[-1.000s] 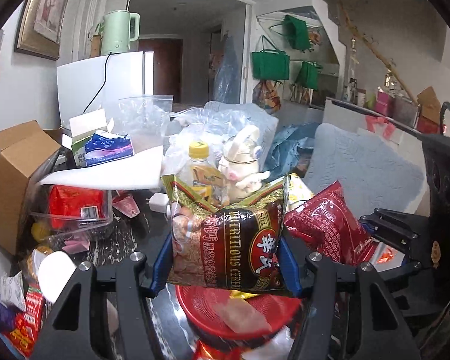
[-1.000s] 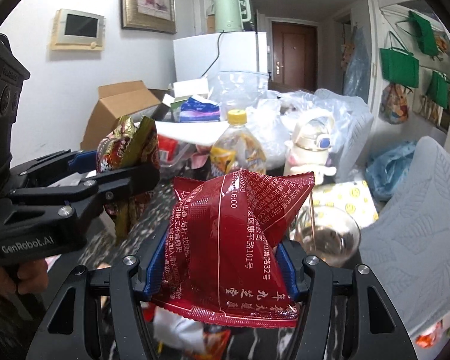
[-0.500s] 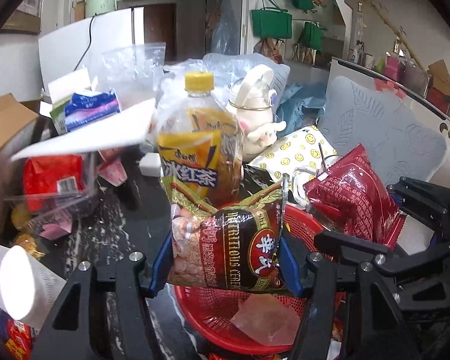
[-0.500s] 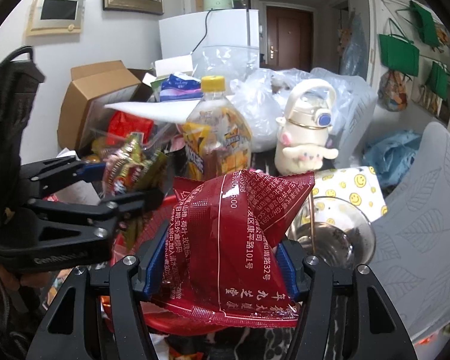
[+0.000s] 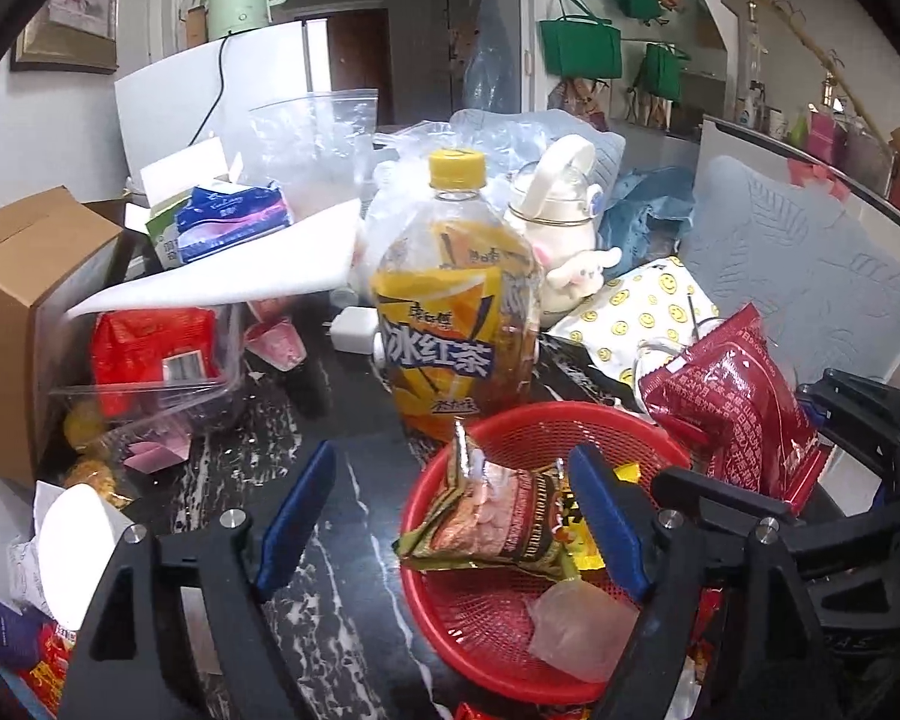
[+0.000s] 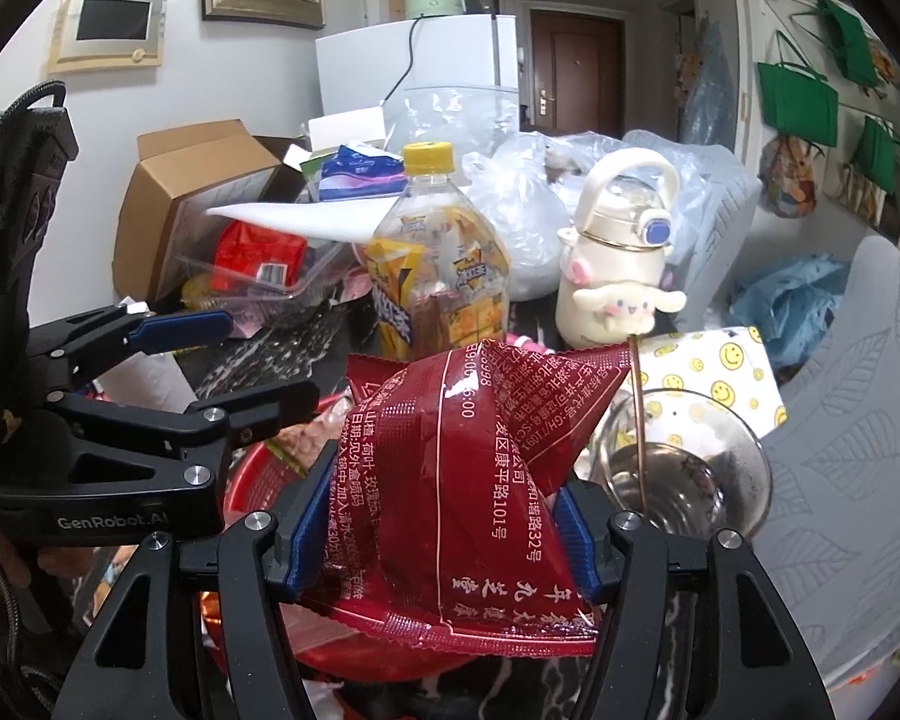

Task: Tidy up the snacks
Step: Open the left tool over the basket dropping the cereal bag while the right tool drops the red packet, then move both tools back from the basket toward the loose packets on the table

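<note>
Left gripper [image 5: 450,516] jaws have just opened wide; the cereal packet [image 5: 492,531] lies loose in the red basket [image 5: 450,612]. We'd now bring the right gripper [image 6: 441,534], clamped on the red packet [image 6: 468,468], squarely over the rim before releasing. Both grippers point forward and down, side by side.

Right claw [image 6: 441,531] clamps a dark red snack packet [image 6: 468,480] between its blue pads, packet upright and filling the near centre. Left claw [image 6: 246,354] reaches in from the left, jaws apart with nothing between them, over a red basket [image 6: 258,474]. Far behind the packet stands a yellow-capped tea bottle [image 6: 435,264]; right of it a cream character flask [image 6: 621,264]. Glass bowl [image 6: 708,468] sits just right of the packet on the cluttered tabletop [image 6: 270,354].
</note>
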The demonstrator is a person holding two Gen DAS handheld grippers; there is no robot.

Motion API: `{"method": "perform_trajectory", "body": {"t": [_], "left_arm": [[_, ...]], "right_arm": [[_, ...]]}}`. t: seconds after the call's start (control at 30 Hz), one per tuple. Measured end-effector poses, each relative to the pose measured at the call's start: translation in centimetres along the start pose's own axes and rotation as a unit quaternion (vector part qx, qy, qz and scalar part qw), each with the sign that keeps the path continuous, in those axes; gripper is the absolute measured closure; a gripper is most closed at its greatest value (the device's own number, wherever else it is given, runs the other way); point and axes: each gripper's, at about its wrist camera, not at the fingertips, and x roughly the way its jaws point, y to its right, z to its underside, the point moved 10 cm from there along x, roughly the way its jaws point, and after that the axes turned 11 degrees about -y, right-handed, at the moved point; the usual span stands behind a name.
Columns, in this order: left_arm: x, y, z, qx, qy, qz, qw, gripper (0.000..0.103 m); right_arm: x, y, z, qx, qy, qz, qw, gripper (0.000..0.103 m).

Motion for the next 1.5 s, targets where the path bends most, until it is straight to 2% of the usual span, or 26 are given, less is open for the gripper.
{"method": "perform_trajectory", "body": {"t": [0.1, 0.17, 0.23, 0.7, 1.03, 1.5], "left_arm": [[0.0, -0.3, 0.0, -0.006, 0.0, 0.004, 1.0, 0.024], [-0.1, -0.4, 0.0, -0.009, 0.001, 0.002, 1.0, 0.024], [-0.1, -0.3, 0.0, -0.006, 0.001, 0.0, 1.0, 0.024], [-1.3, -0.5, -0.4, -0.008, 0.013, -0.003, 0.9999, 0.024], [-4.6, -1.4, -0.1, -0.023, 0.032, 0.001, 0.9992, 0.024], [-12.6, -0.9, 1.2, -0.011, 0.083, -0.006, 0.9965, 0.024]], "right_arm": [[0.5, -0.1, 0.2, -0.004, -0.005, 0.001, 1.0, 0.037], [0.8, 0.1, 0.3, -0.003, -0.011, 0.007, 1.0, 0.03], [0.9, 0.2, 0.3, -0.002, -0.011, 0.009, 1.0, 0.028], [0.0, 0.1, -0.2, -0.003, -0.005, 0.017, 1.0, 0.028], [-3.6, -1.2, -1.3, -0.016, 0.024, 0.026, 0.999, 0.028], [-10.5, -4.9, -1.4, -0.039, 0.074, 0.029, 0.996, 0.028]]}}
